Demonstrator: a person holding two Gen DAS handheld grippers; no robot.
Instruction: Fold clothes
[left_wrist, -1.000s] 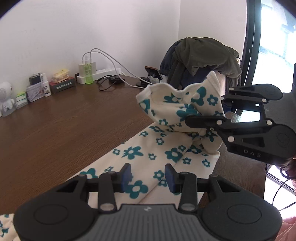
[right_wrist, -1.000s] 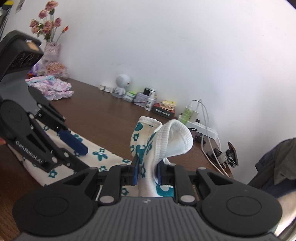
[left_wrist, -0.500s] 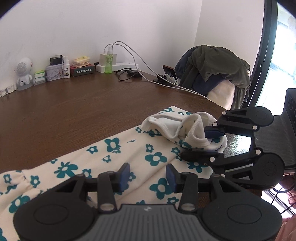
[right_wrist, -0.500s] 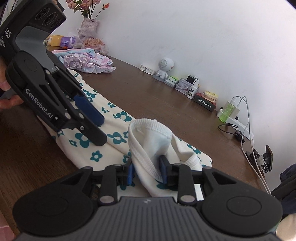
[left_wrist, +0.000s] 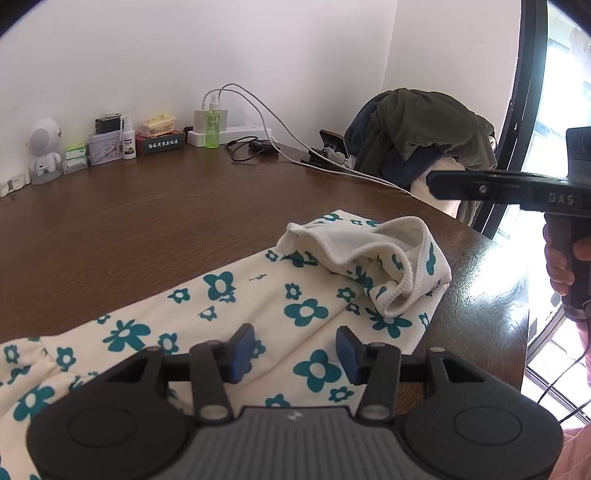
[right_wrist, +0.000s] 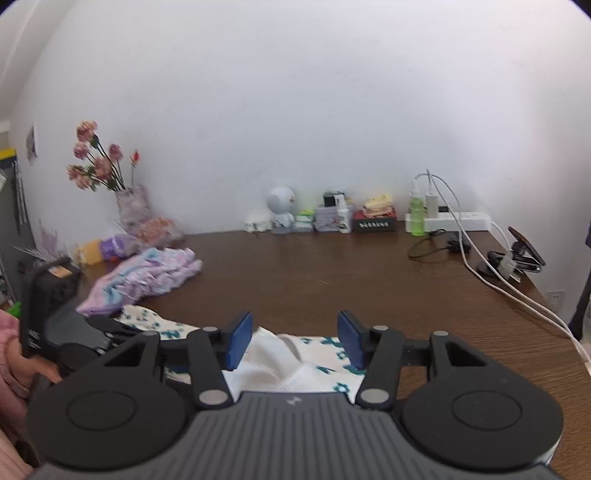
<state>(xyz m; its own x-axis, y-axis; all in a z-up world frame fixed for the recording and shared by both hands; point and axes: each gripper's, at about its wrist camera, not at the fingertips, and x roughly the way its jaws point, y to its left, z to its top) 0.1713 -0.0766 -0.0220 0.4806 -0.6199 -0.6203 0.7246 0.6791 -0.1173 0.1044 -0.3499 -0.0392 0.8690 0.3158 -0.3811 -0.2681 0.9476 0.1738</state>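
Observation:
A cream garment with teal flowers (left_wrist: 303, 314) lies stretched across the brown table (left_wrist: 147, 229). Its ribbed end (left_wrist: 369, 254) is folded back on top of it in a loose heap near the table's right edge. My left gripper (left_wrist: 295, 349) hovers just above the cloth, its jaws opening, with nothing pressed between the pads. My right gripper (right_wrist: 295, 339) is also opening. The white folded end (right_wrist: 280, 362) shows below and between its pads, but they do not press it. In the left wrist view its fingers (left_wrist: 480, 188) hang edge-on above and right of the heap, held by a hand (left_wrist: 561, 266).
A pastel pile of clothes (right_wrist: 147, 277) and a flower vase (right_wrist: 129, 206) sit at the far left. Small items (right_wrist: 332, 218), a power strip with cables (right_wrist: 454, 221) and a phone stand (right_wrist: 517, 258) line the wall. A chair draped with dark clothes (left_wrist: 424, 129) stands beyond the table's right edge (left_wrist: 517, 302).
The right gripper lowered the garment's end onto the rest of the cloth, let it go and drew back upward, rolling level. The left gripper's jaws widened a little.

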